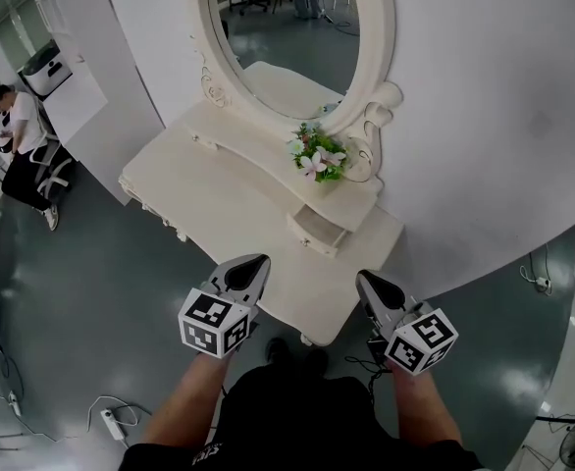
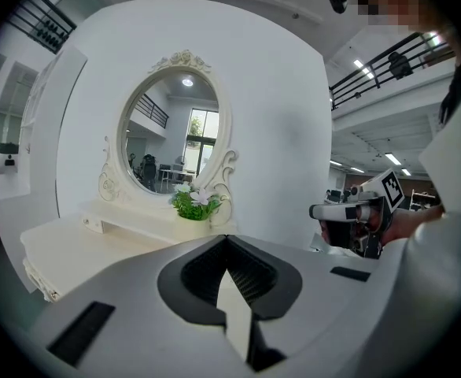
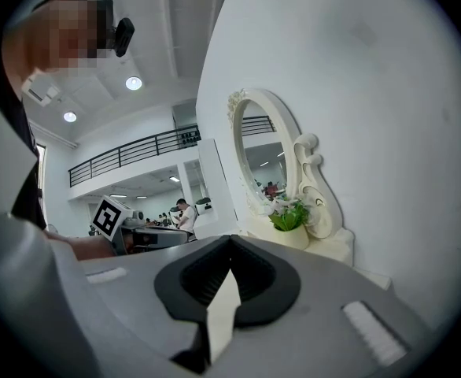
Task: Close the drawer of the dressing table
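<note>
**Head view.** The left gripper [image 1: 259,262] and the right gripper [image 1: 363,279] are hovering side by side at the near edge of the cream counter [image 1: 199,180]. Both are pointing toward it and touching nothing. In the left gripper view, the left gripper's jaws are sitting fully together with nothing between them. In the right gripper view, the right gripper is showing the same closed, empty state.

The drawer [image 1: 318,232] is standing pulled out from the raised shelf along the back of the counter. It is lying just below the potted flowers [image 1: 318,155], ahead of the gap between the two grippers and apart from both.

An oval mirror [image 1: 287,37] in a carved frame is rising behind the flowers against the white wall [image 1: 484,96]. A seated person [image 1: 18,130] is showing at the far left, on the grey floor [image 1: 91,302].
</note>
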Demonstrator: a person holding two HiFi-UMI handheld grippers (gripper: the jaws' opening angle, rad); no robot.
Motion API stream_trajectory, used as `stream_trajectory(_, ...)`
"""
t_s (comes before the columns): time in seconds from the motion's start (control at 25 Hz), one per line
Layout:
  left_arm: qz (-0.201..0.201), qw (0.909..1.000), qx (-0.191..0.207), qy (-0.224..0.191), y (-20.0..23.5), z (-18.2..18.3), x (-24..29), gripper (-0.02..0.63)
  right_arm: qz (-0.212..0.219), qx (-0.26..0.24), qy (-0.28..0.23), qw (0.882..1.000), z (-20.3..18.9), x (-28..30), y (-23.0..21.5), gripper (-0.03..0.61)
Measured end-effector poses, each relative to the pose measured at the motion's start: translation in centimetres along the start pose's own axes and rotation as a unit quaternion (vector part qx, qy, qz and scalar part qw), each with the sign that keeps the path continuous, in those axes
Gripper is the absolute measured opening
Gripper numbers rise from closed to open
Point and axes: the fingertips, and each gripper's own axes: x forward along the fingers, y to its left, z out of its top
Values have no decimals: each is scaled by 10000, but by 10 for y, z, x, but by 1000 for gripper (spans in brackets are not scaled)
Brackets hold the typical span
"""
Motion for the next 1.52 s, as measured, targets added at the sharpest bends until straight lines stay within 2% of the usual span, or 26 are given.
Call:
stream_trajectory(0.32,-212,9995,26,-231,33,17,-2,5,-219,-104,-32,9997,12,39,19,9)
stream_trajectory(0.68,-311,9995,2,37,48,0,17,6,-275,26,58,9996,2,62,14,9)
stream_trajectory(1.04,-481,9963,-161,689,44,-38,71,9,-338,289,236,9987,-11,63,-26,9)
stream_trajectory(1.52,-673,9876,-78,1413,31,-81,126,81,-330,554,406,9971,-33,64,-58,9)
